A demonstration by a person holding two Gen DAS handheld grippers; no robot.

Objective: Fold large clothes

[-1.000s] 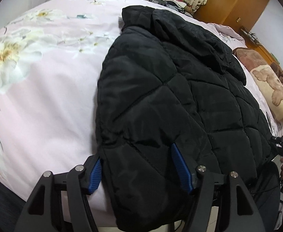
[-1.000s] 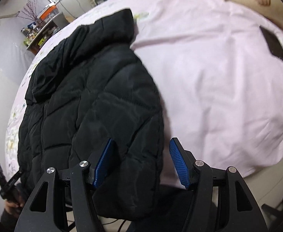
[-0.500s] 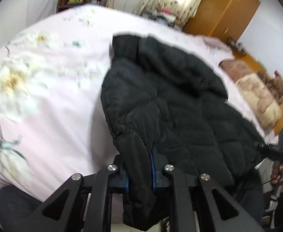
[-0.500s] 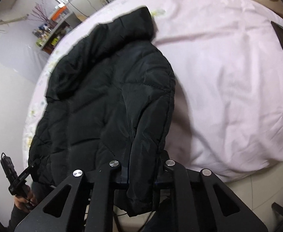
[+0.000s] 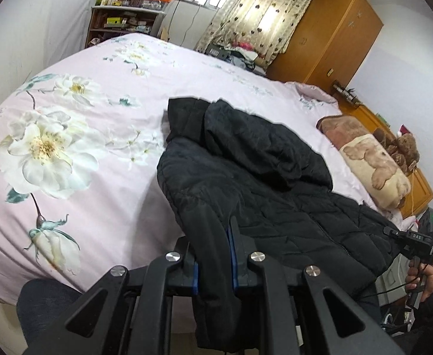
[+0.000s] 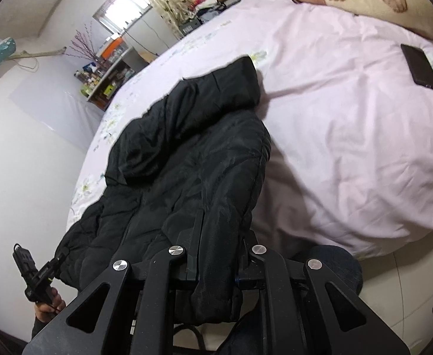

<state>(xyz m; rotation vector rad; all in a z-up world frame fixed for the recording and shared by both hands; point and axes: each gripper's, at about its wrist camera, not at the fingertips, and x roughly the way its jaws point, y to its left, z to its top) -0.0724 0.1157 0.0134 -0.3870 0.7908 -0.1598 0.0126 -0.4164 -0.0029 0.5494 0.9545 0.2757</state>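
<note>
A black quilted jacket (image 5: 261, 177) lies on the pink flowered bed cover (image 5: 77, 148), hood toward the far side. My left gripper (image 5: 213, 254) is shut on the jacket's near left hem corner, and a flap of fabric hangs down between its fingers. In the right wrist view the same jacket (image 6: 192, 153) stretches away from me, and my right gripper (image 6: 216, 254) is shut on the near right hem corner, lifted off the bed cover (image 6: 349, 148). The hem between the two grippers is raised above the mattress edge.
A black phone (image 6: 420, 66) lies on the cover at the far right. A bear-print pillow (image 5: 370, 162) rests by the headboard side. A wooden wardrobe (image 5: 329, 35), a cluttered shelf (image 5: 122, 20) and a curtain stand beyond the bed. A hand (image 5: 423, 278) holds the other gripper's handle.
Both grippers closed on the jacket's hem corners, then rose and tilted up, lifting the hem off the bed; more of the room beyond the bed shows now.
</note>
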